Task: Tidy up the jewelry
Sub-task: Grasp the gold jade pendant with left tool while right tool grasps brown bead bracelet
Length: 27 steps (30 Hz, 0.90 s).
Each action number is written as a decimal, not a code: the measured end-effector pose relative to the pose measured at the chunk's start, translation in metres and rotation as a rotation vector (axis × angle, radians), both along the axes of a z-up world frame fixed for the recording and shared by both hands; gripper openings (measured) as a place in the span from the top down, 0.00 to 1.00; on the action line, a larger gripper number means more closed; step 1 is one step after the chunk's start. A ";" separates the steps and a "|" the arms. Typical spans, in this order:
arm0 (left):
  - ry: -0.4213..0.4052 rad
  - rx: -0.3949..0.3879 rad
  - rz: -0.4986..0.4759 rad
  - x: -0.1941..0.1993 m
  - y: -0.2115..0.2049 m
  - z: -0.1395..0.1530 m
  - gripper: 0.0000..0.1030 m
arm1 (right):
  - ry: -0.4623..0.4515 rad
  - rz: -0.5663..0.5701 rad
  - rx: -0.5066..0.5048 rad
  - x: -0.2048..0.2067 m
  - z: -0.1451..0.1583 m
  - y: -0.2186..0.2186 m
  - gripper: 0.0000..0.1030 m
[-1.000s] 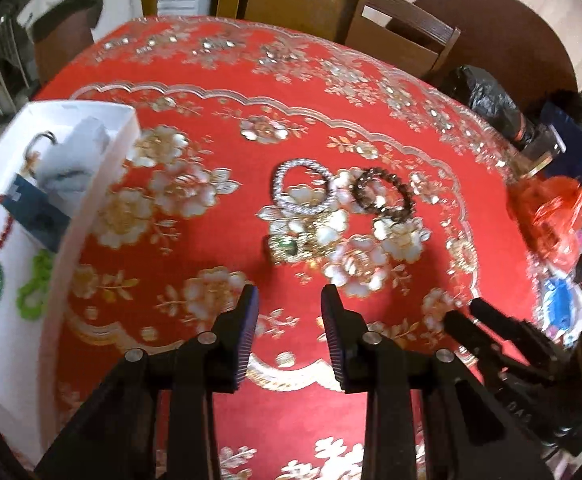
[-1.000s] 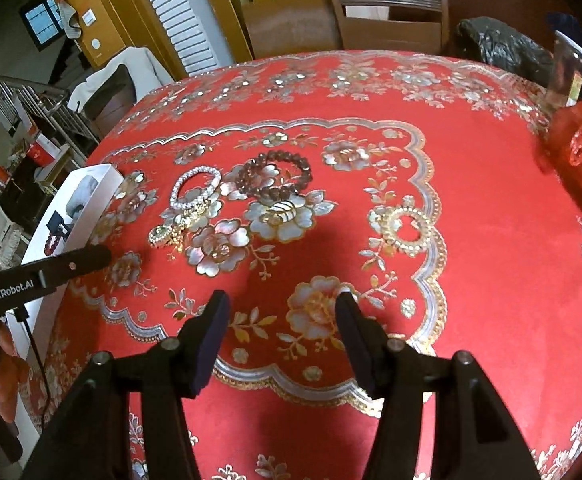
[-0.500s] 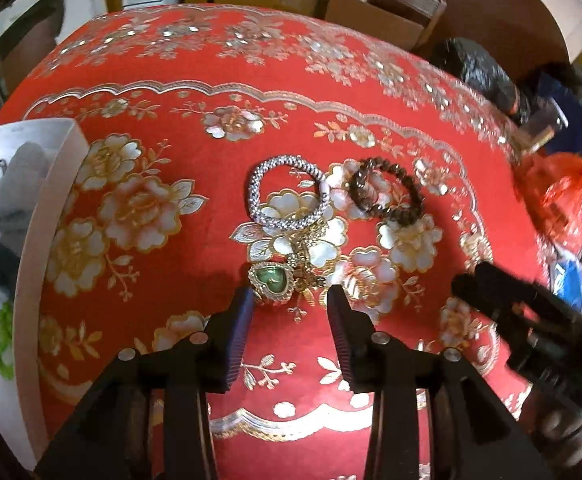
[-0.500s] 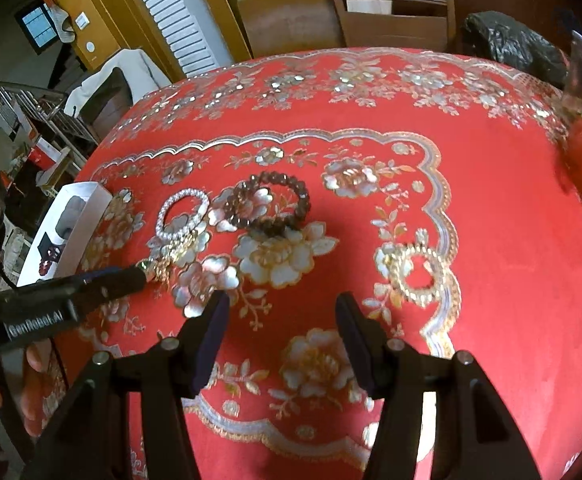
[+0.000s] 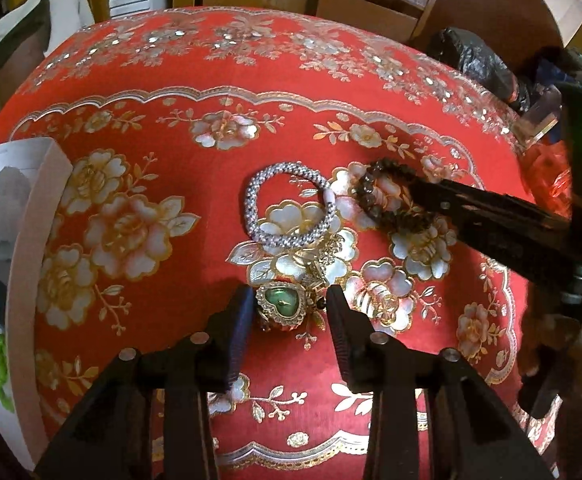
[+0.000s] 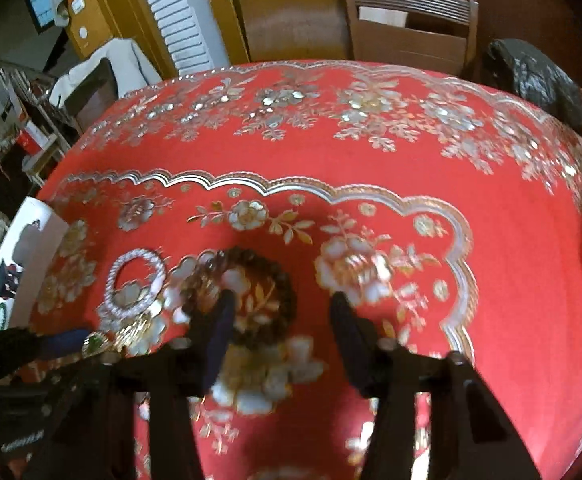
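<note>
On the red flowered tablecloth lie a gold chain with a green heart pendant (image 5: 281,304), a silver beaded bracelet (image 5: 287,210) and a brown bead bracelet (image 5: 387,200). My left gripper (image 5: 289,312) is low over the cloth, its jaws closing with the pendant between them, pads not pressing on it. My right gripper (image 6: 283,312) stands at the brown bead bracelet (image 6: 251,296), jaws closing. One finger is inside the ring and the ring's right side lies between the pads, untouched. In the left wrist view the right gripper (image 5: 423,196) reaches in from the right.
A white box (image 5: 31,240) with green and red bracelets and grey padding sits at the table's left edge. Wooden chairs (image 6: 407,28) stand behind the table. A black bag (image 5: 479,60) and an orange bag (image 5: 551,172) lie at the far right.
The left gripper moved forward and down until the pendant lay between its jaws. The right gripper slid left from bare cloth to the brown bracelet, and its jaws narrowed.
</note>
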<state>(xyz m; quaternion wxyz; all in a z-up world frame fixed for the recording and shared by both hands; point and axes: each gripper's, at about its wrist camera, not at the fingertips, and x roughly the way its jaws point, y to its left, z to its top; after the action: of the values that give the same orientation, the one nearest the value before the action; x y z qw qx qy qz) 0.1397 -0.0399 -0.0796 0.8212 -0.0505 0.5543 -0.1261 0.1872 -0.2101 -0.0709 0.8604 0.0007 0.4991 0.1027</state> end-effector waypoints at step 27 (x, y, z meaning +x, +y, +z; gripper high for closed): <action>-0.022 -0.137 0.104 -0.072 0.059 0.040 0.49 | -0.043 0.022 0.090 -0.091 0.042 -0.032 0.92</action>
<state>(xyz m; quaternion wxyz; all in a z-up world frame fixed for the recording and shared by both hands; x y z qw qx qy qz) 0.0674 0.0190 -0.0401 0.8273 -0.1340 0.5319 -0.1214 0.0962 -0.2426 -0.0284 0.8689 0.0317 0.4755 0.1342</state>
